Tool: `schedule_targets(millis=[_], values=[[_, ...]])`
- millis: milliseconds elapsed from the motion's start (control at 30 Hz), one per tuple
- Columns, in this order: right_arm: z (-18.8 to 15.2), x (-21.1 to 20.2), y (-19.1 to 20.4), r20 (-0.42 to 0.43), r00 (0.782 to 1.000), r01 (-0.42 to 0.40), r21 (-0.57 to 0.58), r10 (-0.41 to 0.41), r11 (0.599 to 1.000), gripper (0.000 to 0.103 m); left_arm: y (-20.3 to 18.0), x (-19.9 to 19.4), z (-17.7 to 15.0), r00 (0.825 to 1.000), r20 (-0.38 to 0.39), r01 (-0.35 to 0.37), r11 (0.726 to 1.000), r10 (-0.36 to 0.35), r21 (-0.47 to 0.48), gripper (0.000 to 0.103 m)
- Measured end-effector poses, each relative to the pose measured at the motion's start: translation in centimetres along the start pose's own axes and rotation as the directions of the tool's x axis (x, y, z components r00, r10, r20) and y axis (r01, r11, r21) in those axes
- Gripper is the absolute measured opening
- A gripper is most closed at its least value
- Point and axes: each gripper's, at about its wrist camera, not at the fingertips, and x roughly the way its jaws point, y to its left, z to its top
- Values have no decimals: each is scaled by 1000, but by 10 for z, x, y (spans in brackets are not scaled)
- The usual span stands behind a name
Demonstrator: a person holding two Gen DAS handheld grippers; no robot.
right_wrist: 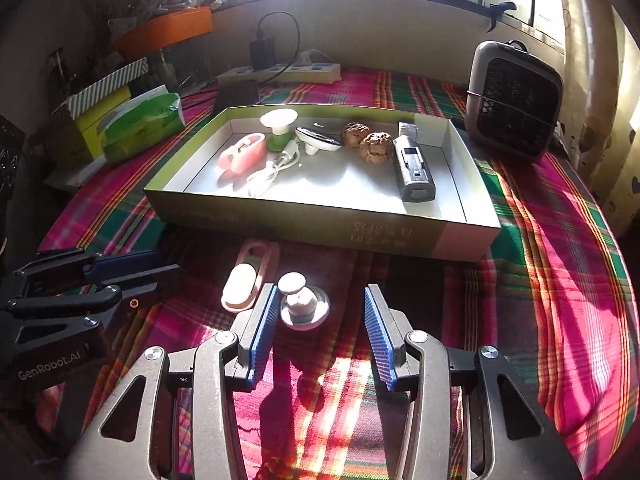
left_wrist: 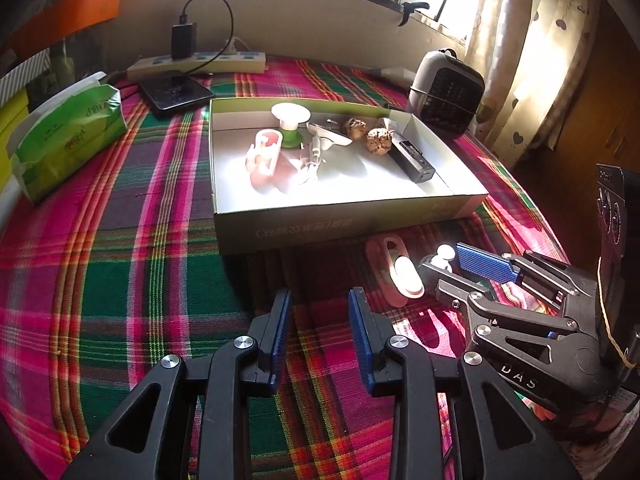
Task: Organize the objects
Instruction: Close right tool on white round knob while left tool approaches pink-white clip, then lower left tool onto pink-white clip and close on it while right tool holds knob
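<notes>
Grippers poised before the box [right_wrist: 400, 236], the collecting point.
Right gripper [right_wrist: 320, 320] straddles the white knob [right_wrist: 302, 306], jaws apart, not gripping; left gripper [left_wrist: 320, 320] gapes empty nearby.

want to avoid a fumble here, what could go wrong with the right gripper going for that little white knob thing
1. The right gripper is open around the white knob piece, which sits off-centre near one finger; closing could push it sideways rather than pinch it.
2. The pink holder lies right beside that finger and may get nudged.
3. The left gripper hovers close by, so the two could bump.
</notes>
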Motion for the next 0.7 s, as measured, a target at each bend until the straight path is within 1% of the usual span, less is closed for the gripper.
schedule_targets(millis=[133,200,233,300,467,567,700], values=[[-1,0,-1,-9,1000,-11,-3,11,1000,35,-3,-2,2,1000,4,9,1000,-9,0,27],[-2,0,-2,-12,1000,-7,-3,7,1000,29,-6,-3,3,1000,3,18,1000,-18,3,27],[-2,0,-3,-10,1000,-8,1,8,1000,27,-8,-3,3,1000,4,21,1000,-21,6,28],[-3,-2,-6,-9,1000,-3,6,3,1000,27,-11,-3,4,1000,2,23,1000,-23,12,30],[-5,-5,-17,-3,1000,5,26,-5,1000,27,-20,-2,6,999,-3,45,999,-45,23,31],[-6,-7,-24,0,1000,13,47,-13,999,27,-26,0,7,998,-9,60,998,-59,31,36],[-9,-9,-31,3,1000,21,59,-21,998,27,-35,4,10,999,-12,51,997,-51,55,38]])
